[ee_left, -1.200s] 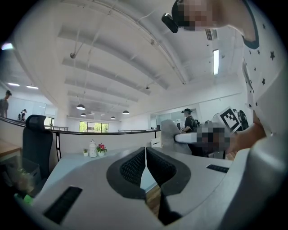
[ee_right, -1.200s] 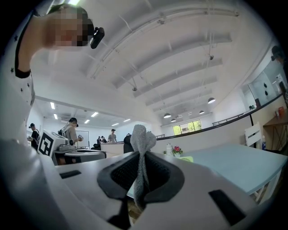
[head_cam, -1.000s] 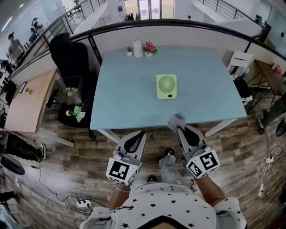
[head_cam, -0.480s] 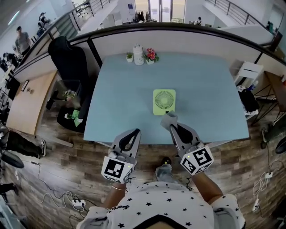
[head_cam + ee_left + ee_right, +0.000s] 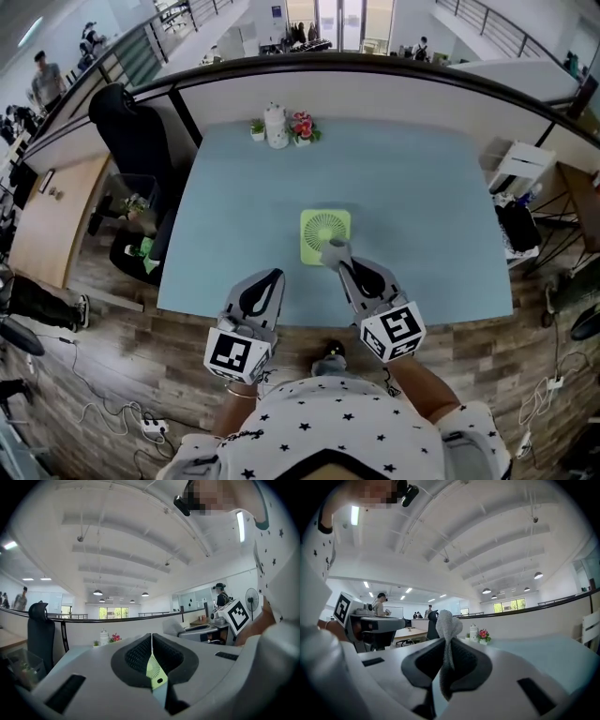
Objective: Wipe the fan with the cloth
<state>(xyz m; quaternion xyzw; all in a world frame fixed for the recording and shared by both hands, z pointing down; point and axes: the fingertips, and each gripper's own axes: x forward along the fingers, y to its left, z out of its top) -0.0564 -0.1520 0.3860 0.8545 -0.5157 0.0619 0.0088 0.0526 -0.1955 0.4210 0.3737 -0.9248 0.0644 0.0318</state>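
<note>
- Pinching the cloth (image 5: pixel 448 626), the right gripper (image 5: pixel 447 654) has its jaws closed on a narrow fold, with a rounded grey tuft poking out past the tips and a short tail hanging behind them.
- The cloth looks soft and limp. It will likely fold under pressure, so a firm pinch close to the tuft should give the most control.
- Seen from the head view, the tuft (image 5: pixel 333 251) sits at the tip of the right gripper (image 5: pixel 343 269), right at the near edge of the fan (image 5: pixel 324 232). I cannot tell whether they touch.
- The fan lies flat, grille up, just ahead of this gripper on the table (image 5: pixel 422 206). It looks like small, light plastic and may slide when wiped.
- The left gripper (image 5: pixel 270 278) hangs beside it, short of the table edge, jaws pressed together on nothing. Its own view shows only a slit (image 5: pixel 151 644) with the fan (image 5: pixel 154 670) beyond.
- Bracing the fan's rigid outer frame with that left gripper would probably be safer than pressing on the thin grille.
</note>
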